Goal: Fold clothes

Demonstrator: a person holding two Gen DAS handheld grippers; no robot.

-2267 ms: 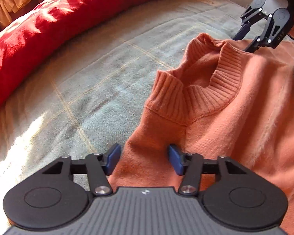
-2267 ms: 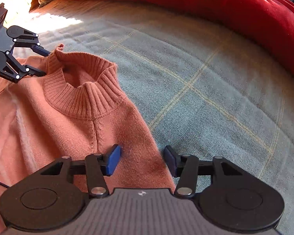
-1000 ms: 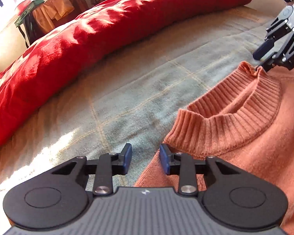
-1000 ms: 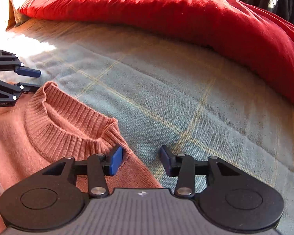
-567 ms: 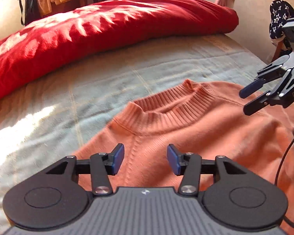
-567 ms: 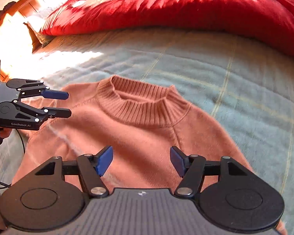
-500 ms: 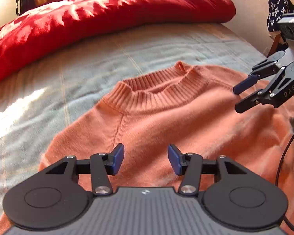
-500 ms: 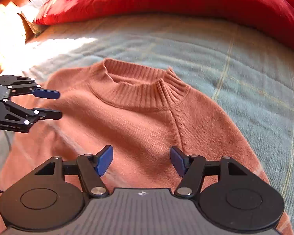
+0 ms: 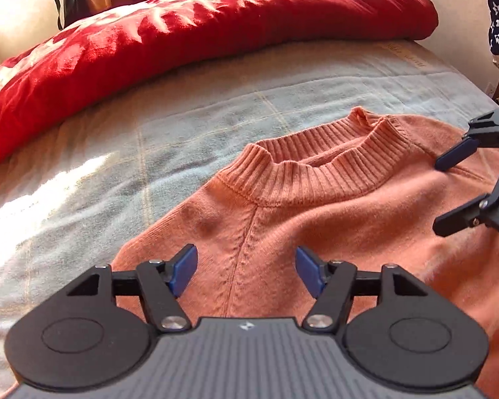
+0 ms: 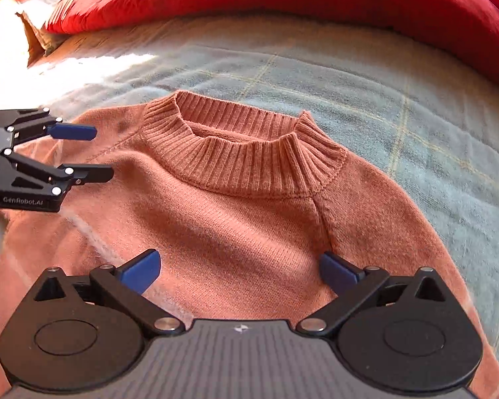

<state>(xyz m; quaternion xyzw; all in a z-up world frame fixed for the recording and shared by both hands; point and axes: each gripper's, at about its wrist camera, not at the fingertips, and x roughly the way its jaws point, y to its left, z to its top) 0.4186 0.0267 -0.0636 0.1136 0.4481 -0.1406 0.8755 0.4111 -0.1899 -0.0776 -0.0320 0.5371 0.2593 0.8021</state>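
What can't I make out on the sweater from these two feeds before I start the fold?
- Sweater hem and lower body: hidden by each gripper's own body, both views.
- Sleeve ends: cut off by the frame edges, both views.
- Whether either gripper touches the fabric: neither view settles it.

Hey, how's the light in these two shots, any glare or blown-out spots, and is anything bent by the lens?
Left wrist view: sunlight washes out the bedspread at left, and the red duvet curves from fisheye. Right wrist view: the top-left corner is blown out white, and soft shadow bands cross the orange sweater.
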